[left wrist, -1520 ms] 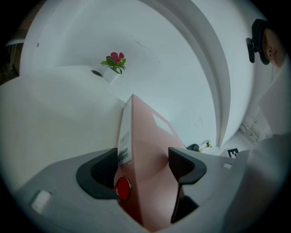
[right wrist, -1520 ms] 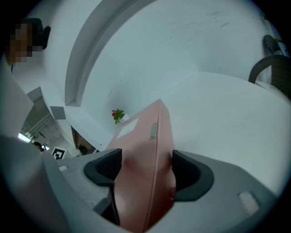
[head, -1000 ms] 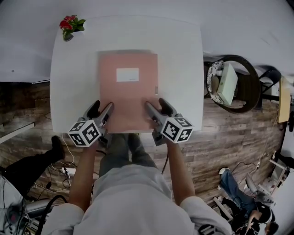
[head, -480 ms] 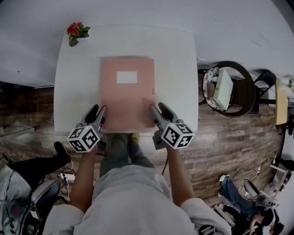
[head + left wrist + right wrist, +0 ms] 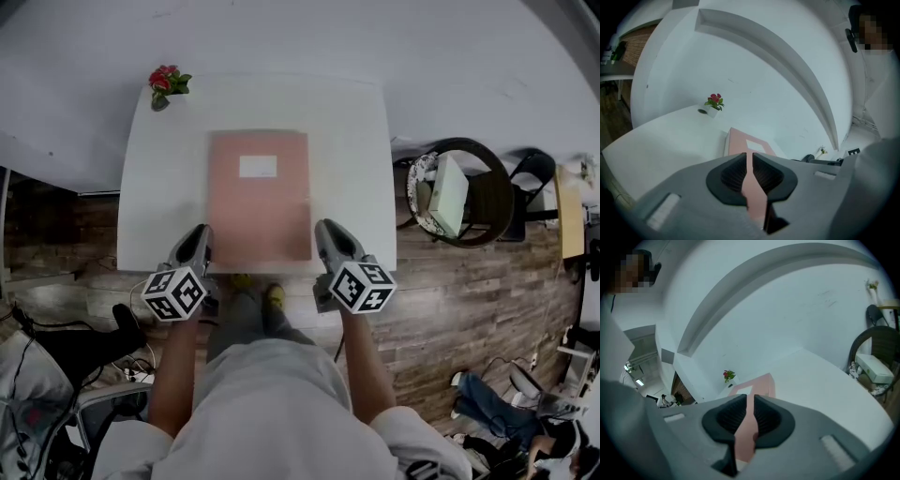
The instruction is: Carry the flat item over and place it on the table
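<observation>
Btwn closing L-gripper (image 5: pixel 200 234), R-gripper (image 5: pixel 326 230): folder (image 5: pixel 260 202), ungripped

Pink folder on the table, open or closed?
Closed: the pink folder lies flat on the white table as one rectangle, its labelled cover up.

Just ahead of and between the left gripper (image 5: pixel 201 232) and right gripper (image 5: pixel 325 228), both with jaws closing on nothing, the flat pink folder (image 5: pixel 260 202) lies on the white square table (image 5: pixel 352 141). The small red potted flower (image 5: pixel 167 82) stands far ahead-left on it; the dark round chair (image 5: pixel 511 197) stands off right, holding a pale box (image 5: pixel 448 185).
</observation>
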